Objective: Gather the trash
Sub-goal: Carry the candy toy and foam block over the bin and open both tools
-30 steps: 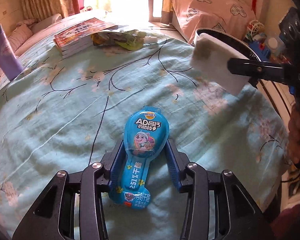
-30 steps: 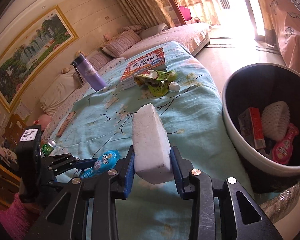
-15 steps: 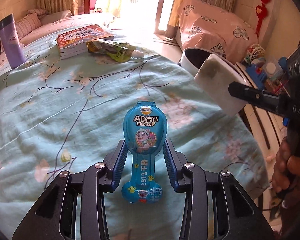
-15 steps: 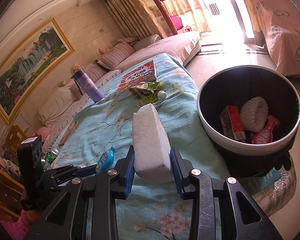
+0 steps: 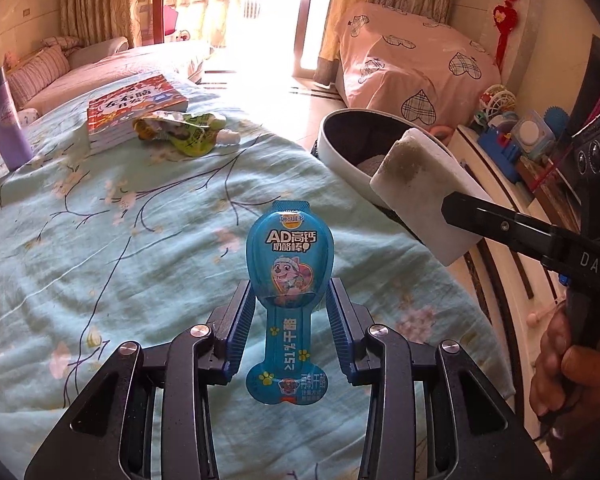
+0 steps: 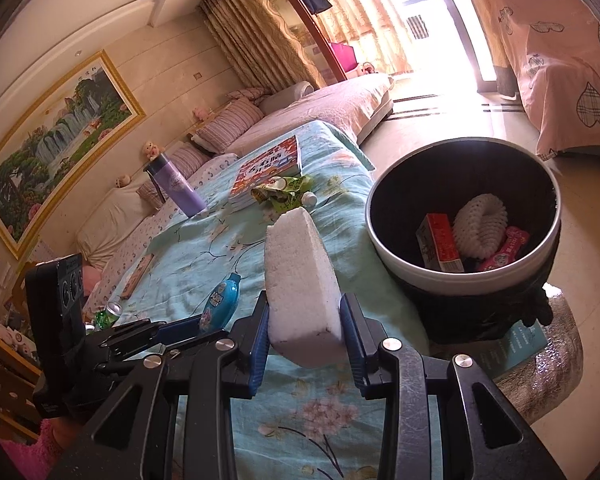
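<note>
Holding the white foam block (image 6: 302, 292) in the right claw (image 6: 305, 334), we had its blue pads pressed flat against the two broad faces of the block's lower end, and it stood clear above the bed (image 6: 220, 248) with the black trash bin (image 6: 384, 236) ahead and to the right of that claw. We judged the block very light, stiff but crumbly, so a gentle squeeze across the broad faces seemed the right hold. Its long axis ran straight out along the fingers, the free end pointing away and slightly up. The left claw (image 5: 291, 322) was closed to a narrow gap on the blue cheese-stick wrapper (image 5: 290, 280), gripping it just under the wide round head where the pack narrows. We judged that wrapper thin, limp and slippery, likely to slide if held loosely. Its long axis also lay along the fingers, round head forward, tail back toward the wrist. Far ahead and left of this claw lay a crumpled green wrapper (image 5: 178, 134) against a book (image 5: 134, 110), not yet collected.
</note>
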`<action>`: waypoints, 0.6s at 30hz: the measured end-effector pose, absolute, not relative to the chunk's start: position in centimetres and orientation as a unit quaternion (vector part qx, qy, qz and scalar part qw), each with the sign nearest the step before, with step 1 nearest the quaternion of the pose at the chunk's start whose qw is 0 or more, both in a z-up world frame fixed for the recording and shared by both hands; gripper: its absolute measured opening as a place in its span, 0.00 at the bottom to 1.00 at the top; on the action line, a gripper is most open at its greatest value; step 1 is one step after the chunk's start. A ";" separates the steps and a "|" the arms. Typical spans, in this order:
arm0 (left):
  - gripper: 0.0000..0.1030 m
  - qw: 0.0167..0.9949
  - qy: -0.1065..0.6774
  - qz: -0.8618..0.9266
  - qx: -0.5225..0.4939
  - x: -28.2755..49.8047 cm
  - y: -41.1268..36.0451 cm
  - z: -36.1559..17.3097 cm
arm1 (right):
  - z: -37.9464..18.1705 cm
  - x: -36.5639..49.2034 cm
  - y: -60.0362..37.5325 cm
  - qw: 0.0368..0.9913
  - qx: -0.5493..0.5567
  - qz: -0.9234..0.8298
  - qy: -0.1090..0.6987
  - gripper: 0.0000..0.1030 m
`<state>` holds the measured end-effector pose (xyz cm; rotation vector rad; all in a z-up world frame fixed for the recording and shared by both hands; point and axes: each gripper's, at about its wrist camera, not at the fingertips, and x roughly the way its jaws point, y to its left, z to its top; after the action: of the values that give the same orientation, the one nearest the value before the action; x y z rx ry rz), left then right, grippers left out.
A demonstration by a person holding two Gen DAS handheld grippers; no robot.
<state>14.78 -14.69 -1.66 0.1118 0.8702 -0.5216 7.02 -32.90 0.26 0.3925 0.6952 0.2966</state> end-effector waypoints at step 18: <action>0.35 0.874 0.398 -0.269 0.076 15.2 -18.7 0.0 | 1.0 6.1 -36.4 0.919 0.200 0.117 0.319 0.33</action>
<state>15.21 -18.70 -0.02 0.1595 0.8317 -0.5613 6.06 -36.35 1.01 0.4114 0.6561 0.2396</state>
